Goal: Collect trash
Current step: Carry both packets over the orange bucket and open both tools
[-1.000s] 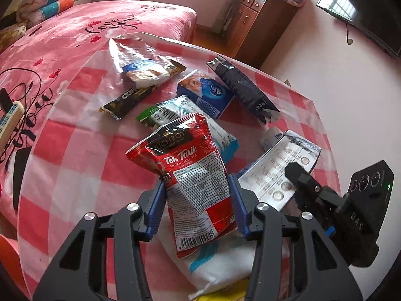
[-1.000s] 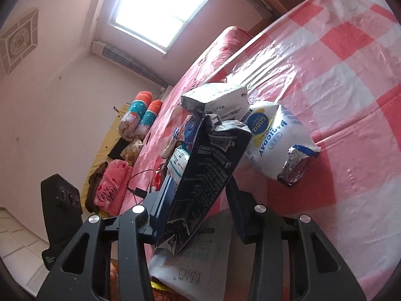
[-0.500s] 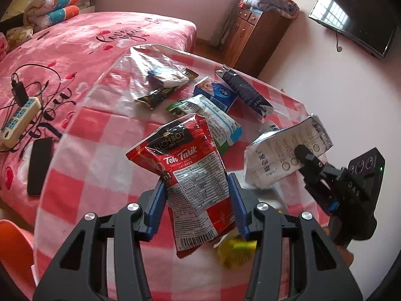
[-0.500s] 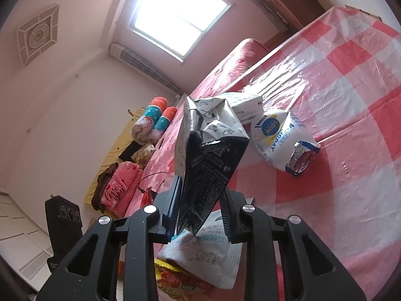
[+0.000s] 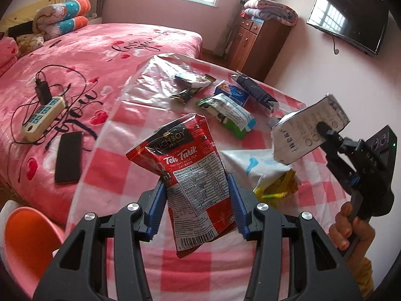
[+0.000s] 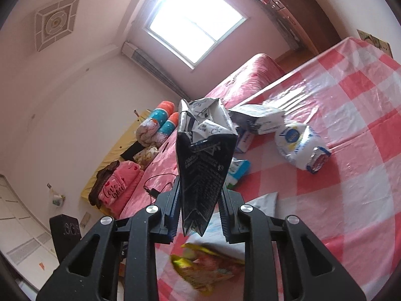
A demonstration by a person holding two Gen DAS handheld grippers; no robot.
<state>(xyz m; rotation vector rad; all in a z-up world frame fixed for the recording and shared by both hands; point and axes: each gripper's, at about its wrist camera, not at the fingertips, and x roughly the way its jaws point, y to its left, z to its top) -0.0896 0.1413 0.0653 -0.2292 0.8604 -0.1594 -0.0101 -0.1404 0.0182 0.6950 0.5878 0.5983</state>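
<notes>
My left gripper (image 5: 196, 202) is shut on a red Teh Tarik packet (image 5: 188, 165) and holds it above the pink checked table (image 5: 120, 165). My right gripper (image 6: 200, 200) is shut on a flattened black-and-white carton (image 6: 204, 155), lifted off the table; the carton also shows in the left wrist view (image 5: 308, 130) at the right. Several wrappers and cartons lie on the far part of the table, among them a green-and-white carton (image 5: 228, 115) and a white pouch (image 6: 298, 145). A yellow wrapper (image 5: 278, 188) lies on a white bag (image 5: 253, 160) near both grippers.
A pink bed (image 5: 87, 55) lies left of the table with a power strip (image 5: 42, 115) and a black phone (image 5: 69, 156) on it. An orange chair (image 5: 30, 235) sits at the lower left. A wooden cabinet (image 5: 253, 42) and a wall TV (image 5: 348, 20) stand behind.
Both grippers have risen and pulled back from the table with their items. The right gripper closed on the black-and-white carton and lifted it clear of the tabletop.
</notes>
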